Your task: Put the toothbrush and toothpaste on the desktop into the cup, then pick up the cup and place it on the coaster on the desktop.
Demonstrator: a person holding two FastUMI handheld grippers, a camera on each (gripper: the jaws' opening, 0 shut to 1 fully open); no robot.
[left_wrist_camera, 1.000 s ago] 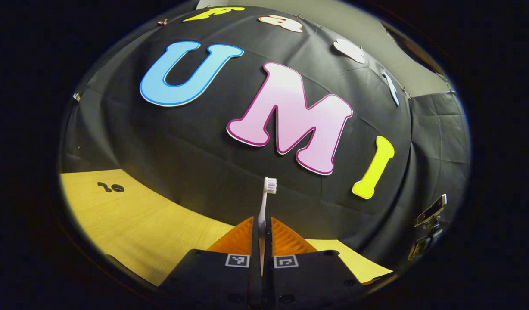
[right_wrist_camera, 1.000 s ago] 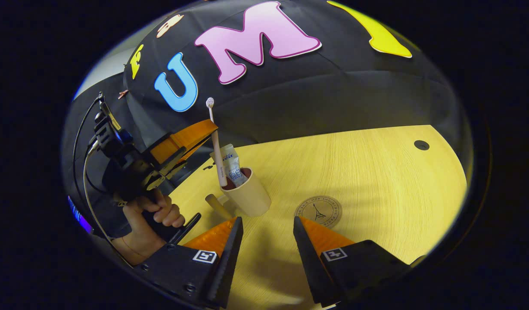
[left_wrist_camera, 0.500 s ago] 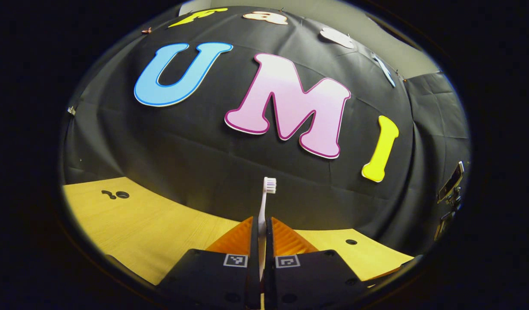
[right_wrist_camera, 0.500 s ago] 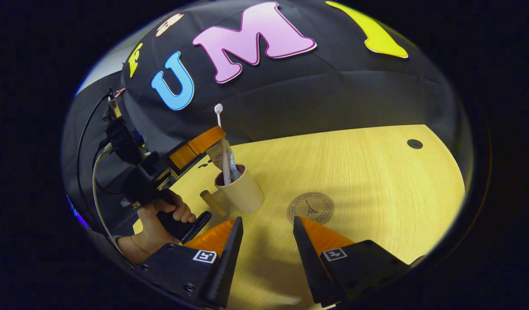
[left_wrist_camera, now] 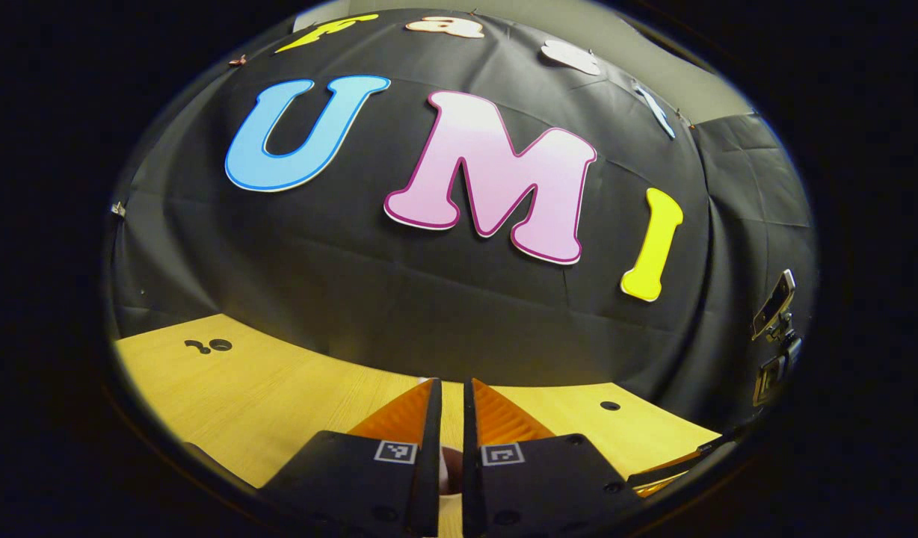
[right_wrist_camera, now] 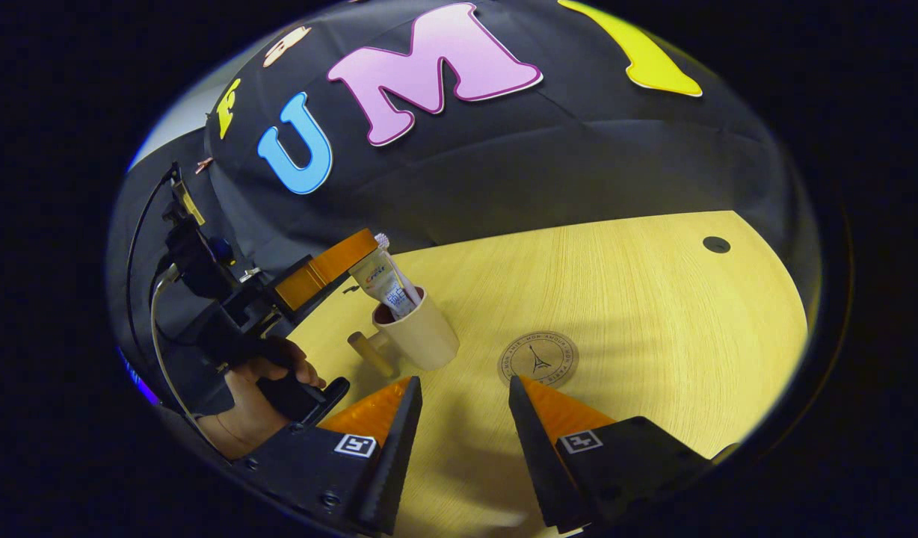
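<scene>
Both items are seen in the cup (right_wrist_camera: 418, 340): the toothpaste (right_wrist_camera: 382, 282) stands tilted in it, and the toothbrush (right_wrist_camera: 393, 263) leans behind the tube, its head just above. The left gripper (left_wrist_camera: 451, 396) is held just above and beside the cup rim, fingers parted by a narrow gap with nothing pinched between them. The right gripper (right_wrist_camera: 463, 388) is held spread wide and empty over the desktop (right_wrist_camera: 616, 299), near the cup and the coaster (right_wrist_camera: 538, 359). The filling step is judged complete. Next, the cup must be grasped firmly around its body, lifted upright and set squarely on the coaster beside it.
</scene>
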